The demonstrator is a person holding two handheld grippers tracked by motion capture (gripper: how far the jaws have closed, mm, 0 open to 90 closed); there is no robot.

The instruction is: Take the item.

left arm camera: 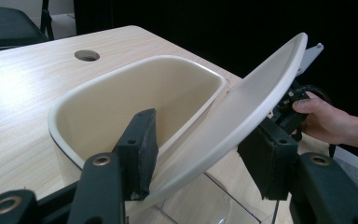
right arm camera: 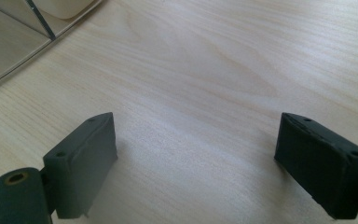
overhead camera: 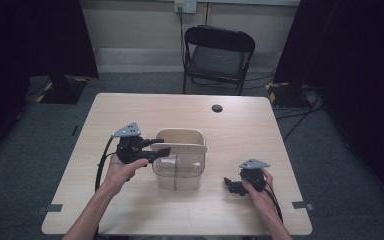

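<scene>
A clear plastic bin [overhead camera: 178, 172] with a cream inner tub [overhead camera: 180, 134] stands at the table's middle. My left gripper [overhead camera: 161, 149] reaches in from the left and is shut on the bin's cream lid [overhead camera: 189, 148], which it holds tilted over the tub's near side. In the left gripper view the lid [left arm camera: 247, 107] runs slantwise between the two jaws of this gripper [left arm camera: 204, 151], above the tub [left arm camera: 121, 98]. My right gripper [overhead camera: 231, 186] rests low on the table to the right of the bin, open, with bare wood between the jaws [right arm camera: 196, 158].
The wooden table [overhead camera: 130, 110] has a round cable hole [overhead camera: 217, 108] at the back. A black folding chair [overhead camera: 219, 55] stands behind it. Dark curtains hang at both sides. The bin's clear corner [right arm camera: 9, 42] lies just ahead and left of the right gripper.
</scene>
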